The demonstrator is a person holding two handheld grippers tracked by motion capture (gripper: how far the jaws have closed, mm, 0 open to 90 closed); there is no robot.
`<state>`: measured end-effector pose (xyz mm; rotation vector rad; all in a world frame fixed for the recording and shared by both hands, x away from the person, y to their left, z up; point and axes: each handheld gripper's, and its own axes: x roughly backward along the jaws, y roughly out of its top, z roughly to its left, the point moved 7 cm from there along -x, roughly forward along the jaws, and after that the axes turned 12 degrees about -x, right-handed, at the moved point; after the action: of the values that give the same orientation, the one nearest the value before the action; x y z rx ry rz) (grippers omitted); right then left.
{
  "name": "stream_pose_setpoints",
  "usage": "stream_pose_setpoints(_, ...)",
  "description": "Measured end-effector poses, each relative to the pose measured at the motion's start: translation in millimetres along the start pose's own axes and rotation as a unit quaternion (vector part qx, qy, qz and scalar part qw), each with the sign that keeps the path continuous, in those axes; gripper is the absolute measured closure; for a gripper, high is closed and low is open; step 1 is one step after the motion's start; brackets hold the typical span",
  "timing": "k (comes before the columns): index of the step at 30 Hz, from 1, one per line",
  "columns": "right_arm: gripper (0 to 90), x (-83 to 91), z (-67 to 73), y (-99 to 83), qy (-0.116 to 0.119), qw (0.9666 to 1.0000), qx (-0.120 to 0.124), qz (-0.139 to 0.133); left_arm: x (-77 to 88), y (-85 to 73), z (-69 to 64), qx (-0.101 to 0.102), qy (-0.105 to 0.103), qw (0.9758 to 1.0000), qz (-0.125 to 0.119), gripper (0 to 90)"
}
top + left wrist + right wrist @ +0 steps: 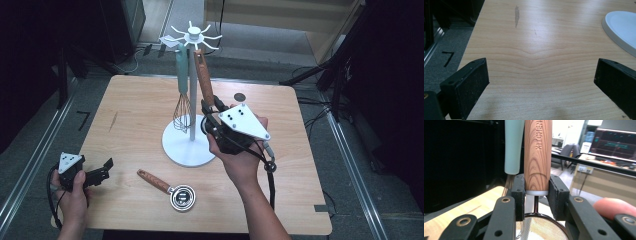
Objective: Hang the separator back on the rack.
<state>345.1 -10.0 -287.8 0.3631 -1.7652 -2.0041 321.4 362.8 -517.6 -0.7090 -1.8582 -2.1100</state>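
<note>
The right tongs (212,111) are clamped on the lower end of a strainer's (204,77) wooden handle, held up beside the stand (192,80) at mid-worktop. The handle runs nearly upright, its long axis leaning a little: top end up by the stand's white hooks, bottom end down in the grip. In the right gripper view the handle (538,155) rises straight between the two black pads (518,192), which press it from both sides just above a pale metal collar; its grain is reddish brown and streaky, with letters stamped into it. Below the collar a thin wire stem leads to the round rim of a fine mesh bowl (541,227), close under the camera.

Just left of it hangs a whisk (181,95) with a smooth mint-green handle and wire loops pointing down. The stand is white, a slim pole on a round flat base.

On the near worktop (125,100) lies a metal measuring cup (170,189) with a wooden handle pointing far-left.

The left tongs (102,170) rest low at the near-left edge, jaws wide apart over bare pale wood, nothing between them.
</note>
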Motion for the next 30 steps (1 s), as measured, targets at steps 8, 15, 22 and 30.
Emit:
stream_pose_setpoints(8,58.9,-2.2,1.8,1.1,0.025,0.9996,-0.005,0.008,0.0,0.0,0.0,0.000,0.000,1.0000,0.000,0.0)
stream_pose_setpoints(15,80.6,-4.9,-5.7,10.8,0.037,0.9990,-0.025,-0.001,-0.1,0.1,0.0,0.000,-0.001,1.0000,-0.001,0.0)
stream_pose_setpoints(22,90.0,-11.5,-16.9,30.3,0.038,0.9984,-0.037,-0.017,0.0,0.0,0.0,-0.001,-0.001,1.0000,-0.001,0.0)
stream_pose_setpoints(30,90.0,-25.0,-18.5,48.5,0.044,0.9979,-0.039,-0.028,0.0,0.0,-0.1,-0.001,0.000,1.0000,0.000,0.0)
